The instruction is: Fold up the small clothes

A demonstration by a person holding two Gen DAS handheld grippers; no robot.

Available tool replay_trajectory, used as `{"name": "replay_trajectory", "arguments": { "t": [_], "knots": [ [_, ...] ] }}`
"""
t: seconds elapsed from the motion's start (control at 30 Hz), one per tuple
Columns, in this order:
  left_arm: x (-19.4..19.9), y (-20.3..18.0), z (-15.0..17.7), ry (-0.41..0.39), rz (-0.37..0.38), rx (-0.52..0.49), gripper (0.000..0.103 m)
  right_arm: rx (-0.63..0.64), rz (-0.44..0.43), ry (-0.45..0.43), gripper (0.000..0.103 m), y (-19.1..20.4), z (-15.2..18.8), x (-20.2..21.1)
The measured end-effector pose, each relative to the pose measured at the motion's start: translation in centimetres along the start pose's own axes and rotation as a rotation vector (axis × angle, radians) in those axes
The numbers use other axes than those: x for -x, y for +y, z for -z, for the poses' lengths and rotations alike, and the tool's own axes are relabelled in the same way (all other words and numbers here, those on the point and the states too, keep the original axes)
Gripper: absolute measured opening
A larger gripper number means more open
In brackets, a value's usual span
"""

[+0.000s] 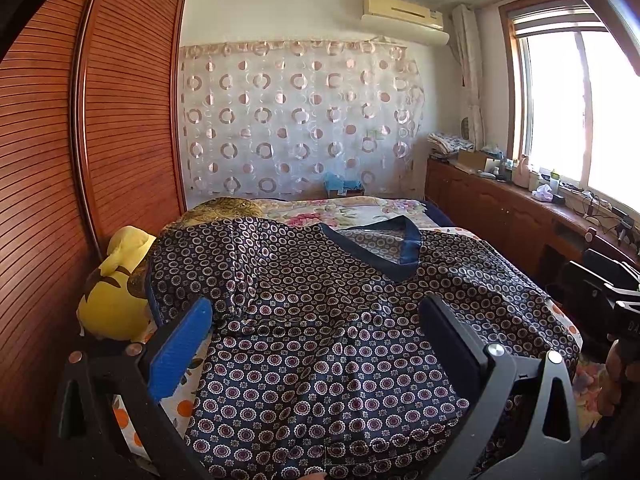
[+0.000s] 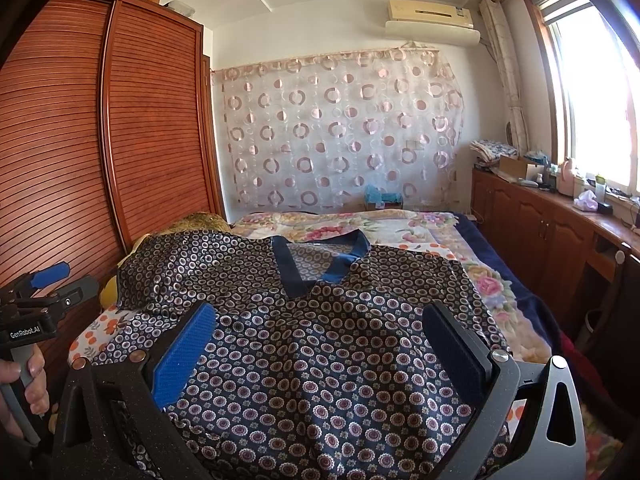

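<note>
patterned shirt [image 2: 320, 340] spread flat on bed [image 2: 400, 236], collar far, hem near. left tongs [image 1: 316, 344] and right tongs [image 2: 320, 352] gape wide, empty, above near half; neither clearly nearer.

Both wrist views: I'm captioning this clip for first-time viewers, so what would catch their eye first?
The dark patterned shirt spread across the bed, its blue collar toward the far wall. Both hand-held grippers, left and right, hover open over it. Past the shirt's left edge, a yellow plush toy lies against the wooden wardrobe.
</note>
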State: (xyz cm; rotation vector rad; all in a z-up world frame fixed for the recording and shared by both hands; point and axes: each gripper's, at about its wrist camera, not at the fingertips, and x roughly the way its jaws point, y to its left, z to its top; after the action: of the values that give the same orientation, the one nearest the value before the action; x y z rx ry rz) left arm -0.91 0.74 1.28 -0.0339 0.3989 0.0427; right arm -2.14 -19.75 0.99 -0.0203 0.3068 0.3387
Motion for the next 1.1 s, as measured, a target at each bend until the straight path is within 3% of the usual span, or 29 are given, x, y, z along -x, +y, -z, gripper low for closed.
{"name": "replay_trajectory", "arguments": {
  "t": [1.1],
  "knots": [
    [0.78,-0.64,-0.08,-0.013,-0.005,-0.01,0.103,0.0,0.001,-0.008,0.103,0.13,0.09,-0.09]
  ]
}}
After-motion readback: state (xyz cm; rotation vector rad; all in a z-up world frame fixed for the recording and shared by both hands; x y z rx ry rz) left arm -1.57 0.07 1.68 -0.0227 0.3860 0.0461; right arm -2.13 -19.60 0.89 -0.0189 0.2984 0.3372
